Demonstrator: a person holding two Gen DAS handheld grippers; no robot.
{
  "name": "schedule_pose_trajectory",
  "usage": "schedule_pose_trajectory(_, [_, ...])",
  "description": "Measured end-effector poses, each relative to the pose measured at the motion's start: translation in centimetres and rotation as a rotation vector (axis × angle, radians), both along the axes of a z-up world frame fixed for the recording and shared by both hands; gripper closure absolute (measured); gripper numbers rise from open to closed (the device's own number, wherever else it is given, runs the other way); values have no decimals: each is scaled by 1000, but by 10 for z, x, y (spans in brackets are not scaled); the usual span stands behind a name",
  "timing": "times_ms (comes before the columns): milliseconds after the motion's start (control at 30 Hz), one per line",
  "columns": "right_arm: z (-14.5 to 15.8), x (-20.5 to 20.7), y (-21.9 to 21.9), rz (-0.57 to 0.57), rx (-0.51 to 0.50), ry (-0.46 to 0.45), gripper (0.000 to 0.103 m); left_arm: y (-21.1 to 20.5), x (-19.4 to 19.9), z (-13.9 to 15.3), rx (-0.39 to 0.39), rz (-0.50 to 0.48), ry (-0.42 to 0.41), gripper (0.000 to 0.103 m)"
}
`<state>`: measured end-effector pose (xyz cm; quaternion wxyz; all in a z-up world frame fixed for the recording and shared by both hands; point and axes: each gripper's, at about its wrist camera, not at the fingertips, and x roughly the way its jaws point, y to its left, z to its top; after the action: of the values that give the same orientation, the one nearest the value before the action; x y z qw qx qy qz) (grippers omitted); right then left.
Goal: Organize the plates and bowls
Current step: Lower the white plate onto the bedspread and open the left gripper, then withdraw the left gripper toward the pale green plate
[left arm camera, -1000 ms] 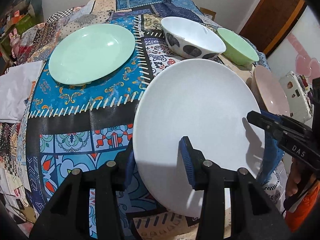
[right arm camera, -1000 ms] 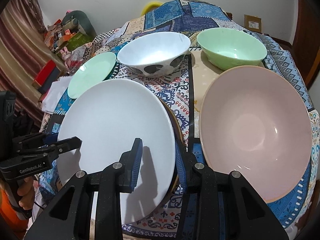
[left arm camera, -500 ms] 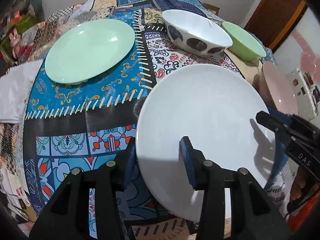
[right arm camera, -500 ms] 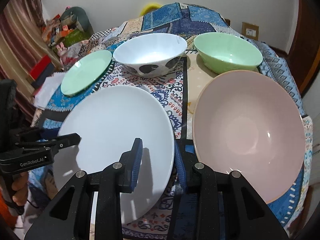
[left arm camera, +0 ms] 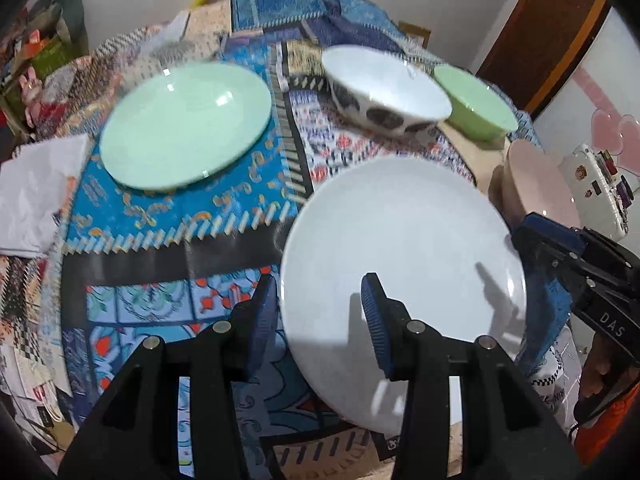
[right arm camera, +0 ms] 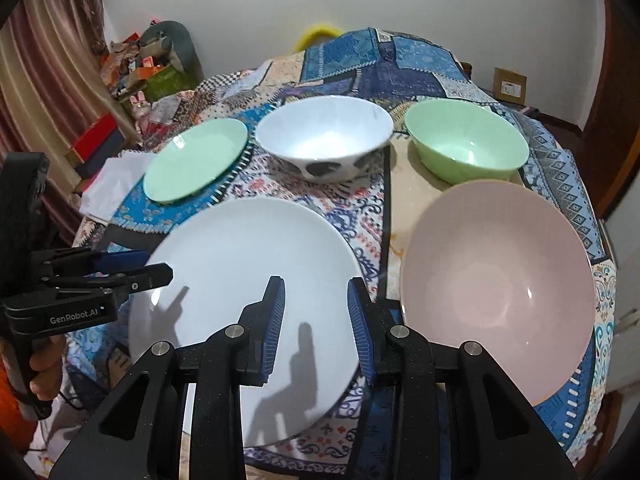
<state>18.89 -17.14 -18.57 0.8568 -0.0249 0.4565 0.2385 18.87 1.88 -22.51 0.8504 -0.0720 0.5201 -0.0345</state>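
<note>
walls: white, plain [right arm camera: 460, 12] | desk: covered by blue patchwork cloth [right arm camera: 400, 60] | curtain: striped, hung at left [right arm camera: 44, 80] | door: brown wood, seen at right [left arm camera: 552, 28] | clutter: piled in corner [right arm camera: 140, 68]

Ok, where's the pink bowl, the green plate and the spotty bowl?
pink bowl [right arm camera: 496, 300], right wrist view, inside bottom.
green plate [left arm camera: 186, 124], left wrist view, middle of its face.
spotty bowl [right arm camera: 324, 136], right wrist view, white inside.

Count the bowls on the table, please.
3: a white bowl with dark spots at the far middle, a pale green bowl on its right, a large pink bowl nearest. None seems hidden.
</note>
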Motion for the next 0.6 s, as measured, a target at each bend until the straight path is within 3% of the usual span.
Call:
schedule_pose_trajectory(233, [16,-1,15,18,21,-45,71,15,-5,31,14,33,-79,57])
schedule_pose_trajectory(600, [33,15,48,63,68,-95,53,50,1,67,44,125,-182,25])
